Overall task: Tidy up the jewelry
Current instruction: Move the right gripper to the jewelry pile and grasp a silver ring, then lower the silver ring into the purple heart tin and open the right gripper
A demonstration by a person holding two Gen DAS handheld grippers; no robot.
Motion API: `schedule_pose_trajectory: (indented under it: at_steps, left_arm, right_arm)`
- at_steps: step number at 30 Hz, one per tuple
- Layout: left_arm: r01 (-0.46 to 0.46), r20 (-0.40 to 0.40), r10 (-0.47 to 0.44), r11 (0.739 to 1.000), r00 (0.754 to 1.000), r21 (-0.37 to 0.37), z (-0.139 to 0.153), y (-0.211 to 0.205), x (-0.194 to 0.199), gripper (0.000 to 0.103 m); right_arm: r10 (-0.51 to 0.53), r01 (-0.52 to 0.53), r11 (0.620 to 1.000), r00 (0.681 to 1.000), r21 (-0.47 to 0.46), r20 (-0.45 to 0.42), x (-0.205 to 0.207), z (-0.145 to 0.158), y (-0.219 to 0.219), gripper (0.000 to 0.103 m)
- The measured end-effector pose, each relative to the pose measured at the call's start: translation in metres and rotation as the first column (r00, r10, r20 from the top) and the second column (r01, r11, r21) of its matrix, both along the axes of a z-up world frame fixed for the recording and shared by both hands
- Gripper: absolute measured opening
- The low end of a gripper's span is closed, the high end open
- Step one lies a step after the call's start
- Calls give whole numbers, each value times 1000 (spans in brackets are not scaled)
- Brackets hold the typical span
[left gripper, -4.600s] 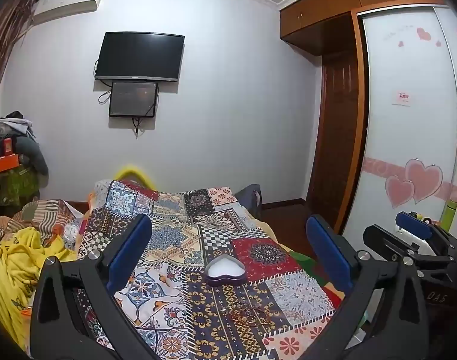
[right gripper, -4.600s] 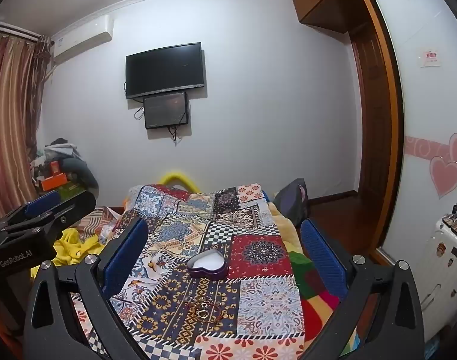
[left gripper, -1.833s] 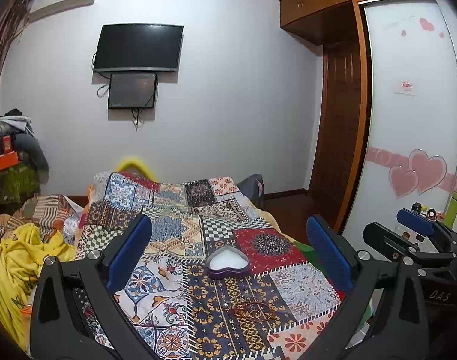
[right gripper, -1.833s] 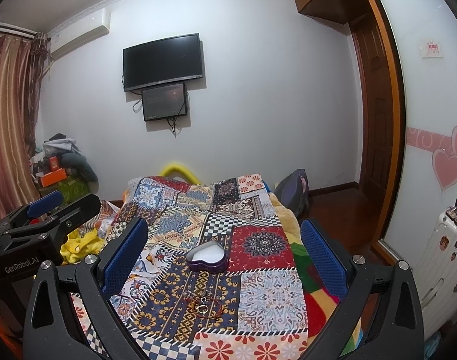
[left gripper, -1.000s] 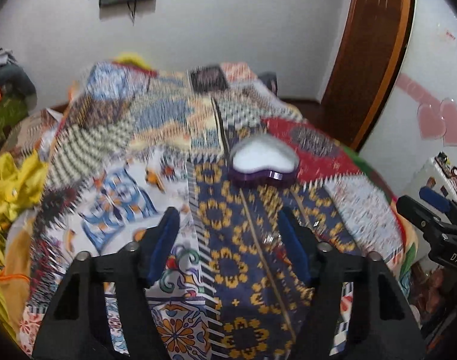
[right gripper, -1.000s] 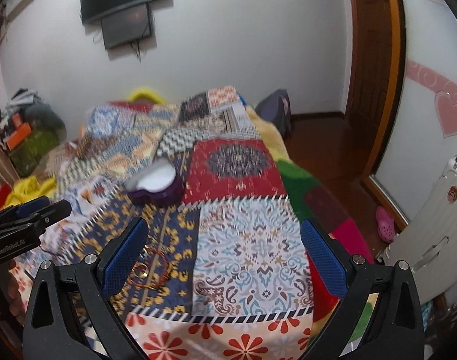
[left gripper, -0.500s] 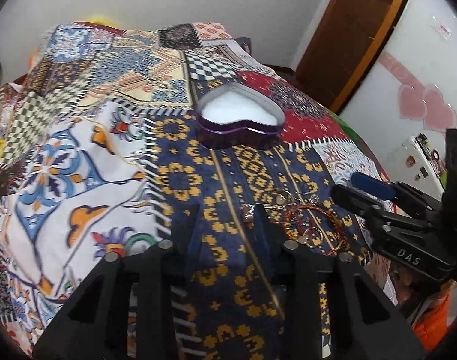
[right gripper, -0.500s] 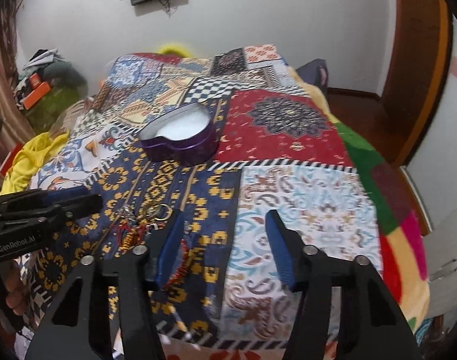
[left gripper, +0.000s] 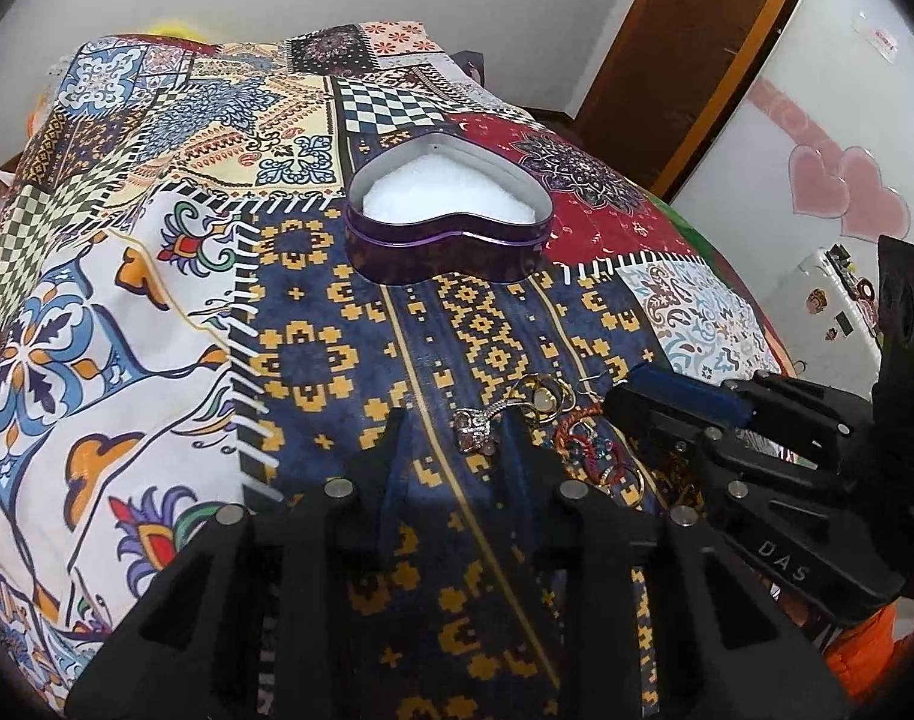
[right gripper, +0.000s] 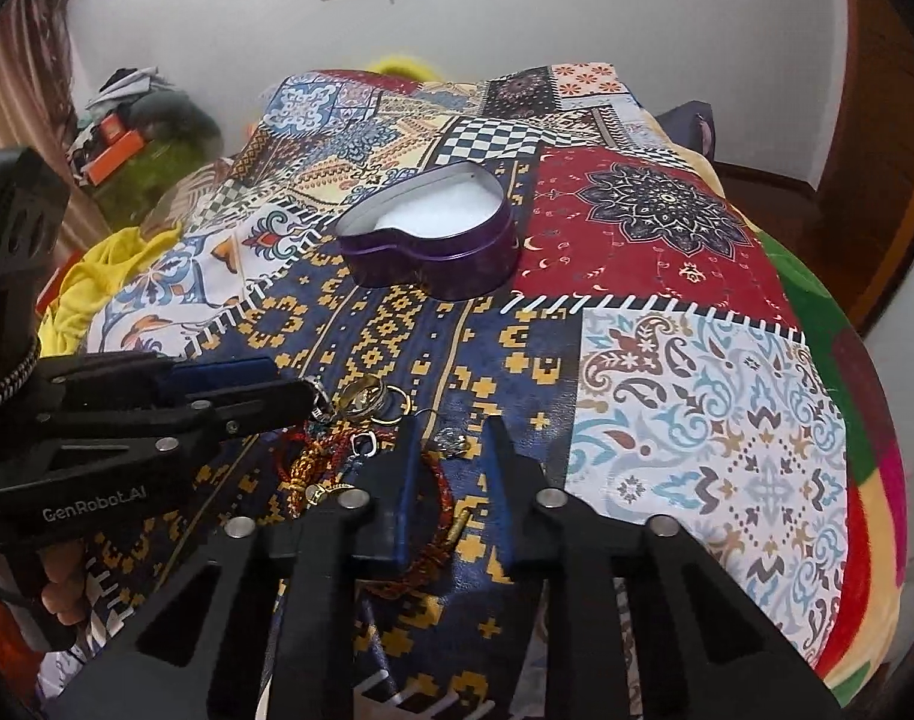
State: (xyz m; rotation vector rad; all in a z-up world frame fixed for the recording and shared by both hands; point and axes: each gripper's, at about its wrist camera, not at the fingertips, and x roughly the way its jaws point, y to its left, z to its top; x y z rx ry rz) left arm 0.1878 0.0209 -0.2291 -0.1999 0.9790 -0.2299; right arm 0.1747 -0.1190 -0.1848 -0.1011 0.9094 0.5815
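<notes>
A purple heart-shaped tin [left gripper: 448, 228] with a white lining stands open on the patchwork bedspread; it also shows in the right wrist view [right gripper: 433, 240]. A small pile of jewelry lies in front of it: a silver ring [left gripper: 474, 431], gold rings [left gripper: 541, 399] and a red cord bracelet [left gripper: 589, 450]. My left gripper [left gripper: 457, 429] is narrowly open, its fingers on either side of the silver ring. My right gripper [right gripper: 448, 441] is narrowly open over the red bracelet [right gripper: 433, 480] and a small silver piece [right gripper: 451, 441]. Gold rings [right gripper: 367, 399] lie beside the left gripper's tip there.
The patchwork bedspread [left gripper: 157, 312] covers the whole bed. Yellow cloth [right gripper: 97, 276] and clutter lie at the left side. A wooden door [left gripper: 685, 60] and a white wardrobe with pink hearts [left gripper: 841, 198] stand to the right.
Both grippers have come down from room height to the jewelry pile and narrowed their jaws. In the last half second both moved closer to the pieces.
</notes>
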Motion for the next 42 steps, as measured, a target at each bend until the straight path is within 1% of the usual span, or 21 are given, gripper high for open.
schedule_pose_trajectory:
  at_steps: [2, 7, 11, 16, 22, 27, 32, 37, 42]
  left_arm:
    - [5, -5, -5, 1000, 1000, -10, -2, -1, 1, 11]
    - [-14, 10, 14, 1000, 1000, -21, 2, 2, -1, 10]
    - [-29, 35, 30, 999, 999, -18, 10, 5, -6, 10]
    - [-43, 68, 43, 999, 997, -6, 23, 8, -11, 10]
    - [-67, 123, 66, 998, 990, 0, 47, 15, -17, 10]
    - [-88, 178, 85, 996, 980, 8, 69, 21, -17, 10]
    - [-109, 219, 104, 994, 970, 14, 84, 27, -15, 10]
    - [-126, 241, 117, 992, 964, 21, 91, 33, -7, 10]
    - [-137, 248, 127, 990, 961, 27, 93, 35, 7, 10]
  right_arm:
    - [7, -7, 1000, 1000, 13, -8, 1, -1, 0, 9]
    - [1, 0, 1000, 1000, 30, -17, 3, 2, 0, 9]
    - [-8, 8, 999, 1000, 40, 4, 1, 12, -3, 9]
    - [-19, 17, 999, 999, 49, 46, -4, 30, -5, 9]
    - [-40, 33, 997, 995, 75, 94, -6, 52, -8, 9]
    - [-47, 34, 995, 989, 90, 142, -6, 70, -6, 9]
    - [-51, 33, 994, 982, 103, 183, -1, 83, -2, 9]
    - [-54, 32, 994, 976, 109, 209, 7, 88, 1, 9]
    - [-61, 39, 994, 973, 103, 222, 22, 85, 7, 9]
